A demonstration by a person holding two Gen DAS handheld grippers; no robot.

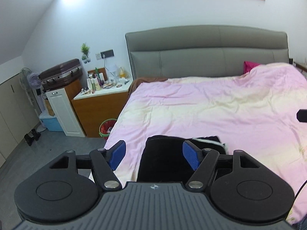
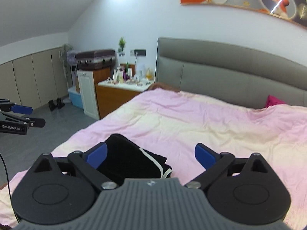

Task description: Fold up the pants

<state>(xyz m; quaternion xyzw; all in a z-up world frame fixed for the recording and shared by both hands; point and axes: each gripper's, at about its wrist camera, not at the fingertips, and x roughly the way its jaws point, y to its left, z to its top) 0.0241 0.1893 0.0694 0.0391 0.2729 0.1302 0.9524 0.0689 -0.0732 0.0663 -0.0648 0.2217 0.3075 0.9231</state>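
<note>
We've got both grippers up over the bed (image 1: 191, 105), angled down toward it. Our left gripper (image 1: 154, 154) stands wide, nothing between its blue pads (image 1: 191, 158). Our right gripper (image 2: 150, 156) is spread wide too, empty. The pants (image 2: 132, 163) lie folded in a black bundle on the pink cover, below both, apart from the pads, white trim showing.

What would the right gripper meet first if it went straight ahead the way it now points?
Probably the pink bedcover. The right gripper stands open and empty, aimed slightly downward over the bed; the folded black pants lie just left of its line. Depth is hard to judge.
</note>
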